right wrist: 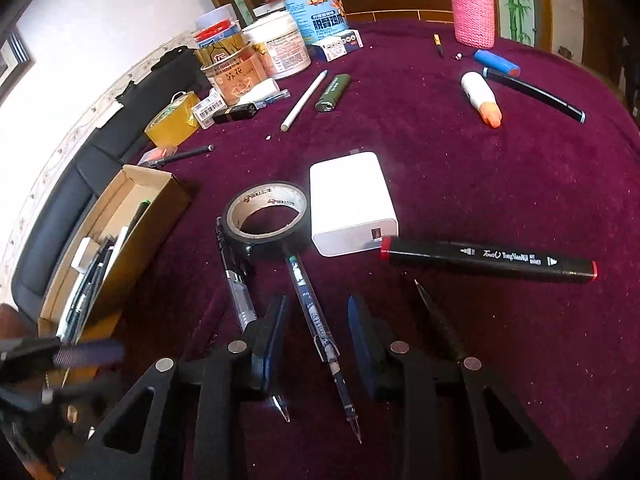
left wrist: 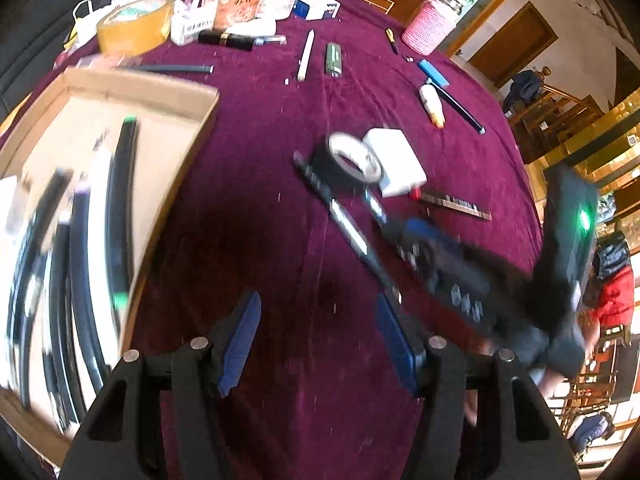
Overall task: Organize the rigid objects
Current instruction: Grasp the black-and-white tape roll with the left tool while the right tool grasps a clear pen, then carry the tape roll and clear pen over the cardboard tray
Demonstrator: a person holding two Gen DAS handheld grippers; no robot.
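Observation:
A cardboard box (left wrist: 200,128) with several pens in it lies at the left; it also shows in the right wrist view (right wrist: 160,200). My left gripper (left wrist: 318,316) is open and empty over bare cloth beside the box. My right gripper (right wrist: 318,320) is open, its fingers on either side of a blue pen (right wrist: 316,320) that lies on the cloth. A clear pen (right wrist: 236,280) lies to its left and a dark pen (right wrist: 436,316) to its right. A black tape roll (right wrist: 266,212), a white charger (right wrist: 352,204) and a black marker with red ends (right wrist: 488,260) lie just beyond.
Farther off on the purple tablecloth (right wrist: 520,160) lie a white stylus (right wrist: 304,100), a green lighter (right wrist: 332,92), a white-orange tube (right wrist: 480,98), a blue lighter (right wrist: 496,62) and a black marker (right wrist: 536,94). Jars, yellow tape (right wrist: 172,124) and a pink cup (right wrist: 472,8) stand at the back.

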